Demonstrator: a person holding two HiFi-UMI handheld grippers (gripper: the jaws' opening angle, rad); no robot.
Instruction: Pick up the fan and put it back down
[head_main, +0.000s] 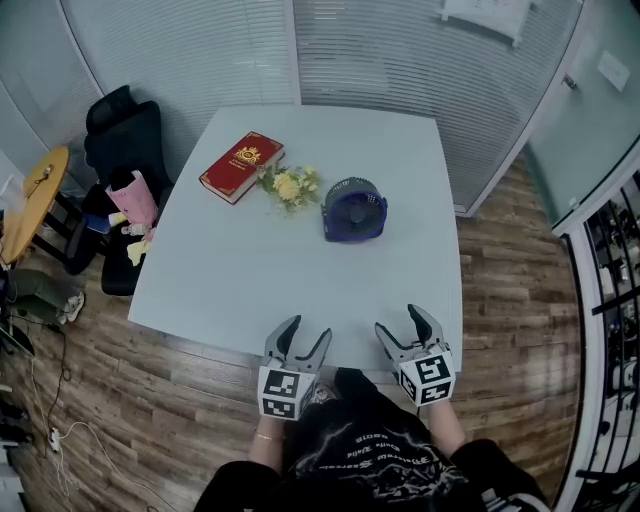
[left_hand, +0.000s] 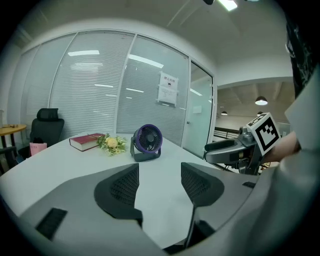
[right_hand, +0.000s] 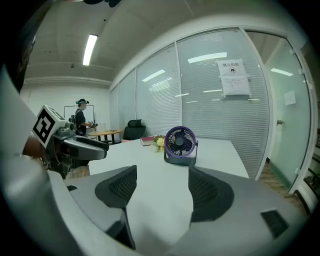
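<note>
Closest to the head camera I saw the black shirt (head_main: 370, 455) of the person carrying the rig, and just past it the two tongs, side by side over the near edge of the counter (head_main: 240, 280). Left tongs (head_main: 307, 330) had their jaws spread wide with nothing between them; their own view showed only bare counter in the gap. Right tongs (head_main: 400, 322) were the same, jaws well apart and empty. Neither pair touched anything.

I counted one fan (head_main: 354, 208), purple with a dark frame. It stood upright on its base past the middle of the counter, grille facing the person, well apart from both tongs and roughly ahead of the gap between them. Just beside it on the left lay one bunch of flowers (head_main: 290, 185), yellow and white. Left of those lay one red book (head_main: 241, 166), flat and closed, its near corner close to the flowers.

Beyond the counter's left edge I made out one black chair (head_main: 125, 140) with one pink bag (head_main: 133, 198) against it, and one round wooden table (head_main: 35, 200) further left. One paper notice (left_hand: 168, 88) hung on the glass wall behind.
</note>
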